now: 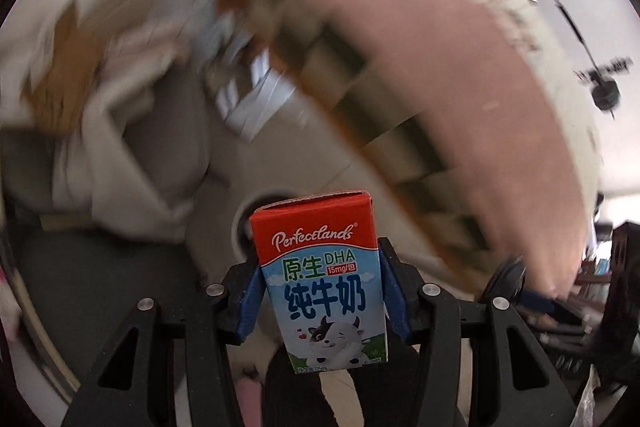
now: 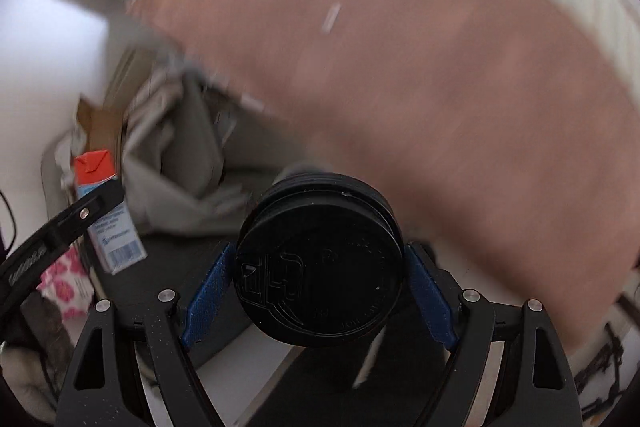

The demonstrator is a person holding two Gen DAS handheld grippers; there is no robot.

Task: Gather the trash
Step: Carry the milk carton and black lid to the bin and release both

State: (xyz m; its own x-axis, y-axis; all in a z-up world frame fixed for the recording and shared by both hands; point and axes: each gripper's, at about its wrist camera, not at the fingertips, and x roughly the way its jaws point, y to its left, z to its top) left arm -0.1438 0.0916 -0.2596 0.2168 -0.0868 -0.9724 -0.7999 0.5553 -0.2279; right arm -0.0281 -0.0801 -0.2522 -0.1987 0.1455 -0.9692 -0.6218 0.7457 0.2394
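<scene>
Milk carton (image 1: 322,283) sits clamped between left tool (image 1: 322,297) pads.

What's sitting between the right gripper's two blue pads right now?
In the right wrist view, a black lidded cup fills the gap of the right gripper, lid facing the camera, both blue pads against its sides. Nothing else lies there.

My left gripper (image 1: 320,291) has its blue pads (image 1: 250,301) pressed against both sides of a carton (image 1: 322,283), which stands upright between them. My right gripper (image 2: 316,287) is clamped the same way on a cup (image 2: 320,263), lid facing me. In the right view, one left finger (image 2: 64,223) reaches in from the left edge.
</scene>
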